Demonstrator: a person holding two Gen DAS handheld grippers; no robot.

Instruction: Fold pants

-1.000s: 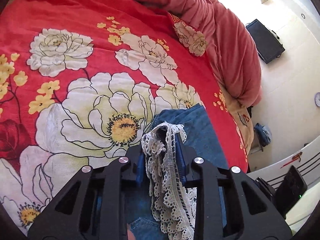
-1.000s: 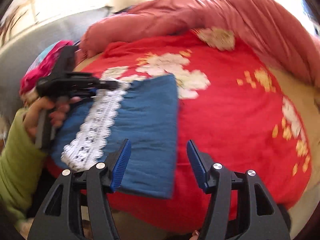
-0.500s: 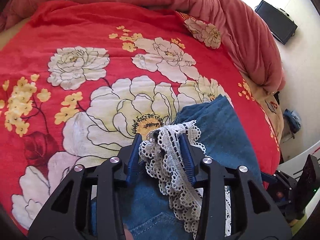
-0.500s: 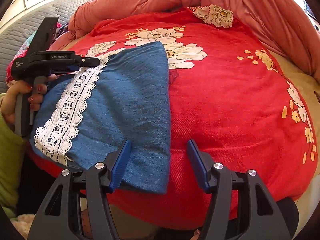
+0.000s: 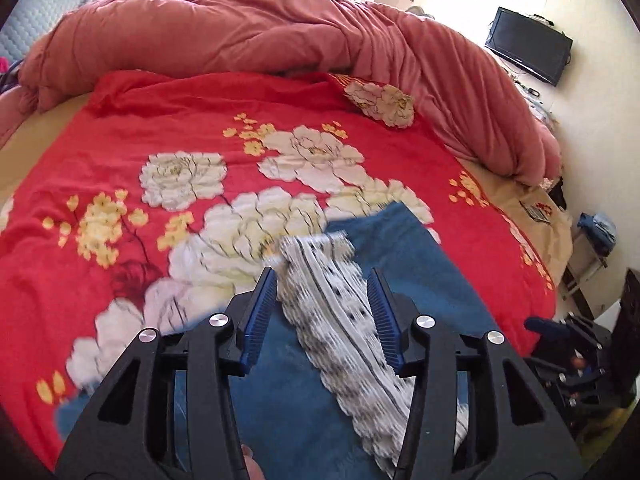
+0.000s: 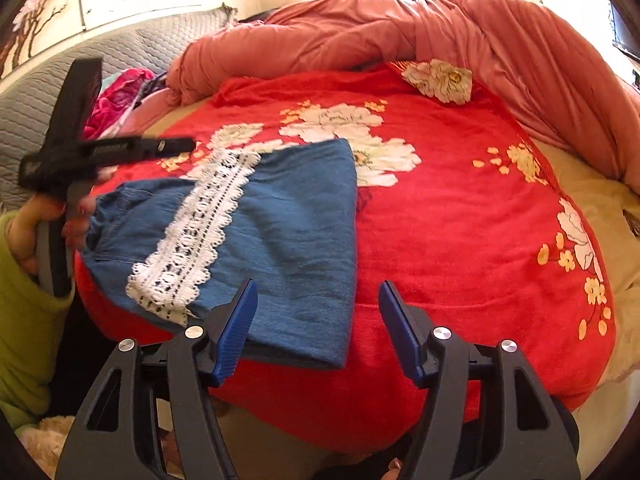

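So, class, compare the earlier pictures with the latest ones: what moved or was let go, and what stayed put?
The left hand-held gripper has just been opening: it released the lace trim and pulled up and back, with the lace no longer pinched. The blue pants stay folded on the red bedspread; the right hand-held gripper stays open and empty.

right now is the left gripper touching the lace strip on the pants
Apart: in the right wrist view the left gripper hangs clear above the lace strip, jaws just opened and empty.

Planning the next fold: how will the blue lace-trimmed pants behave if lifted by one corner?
The blue pants lie limp on the blanket, so they would probably droop. The lace strip looks loose-edged and might snag on the fingers.
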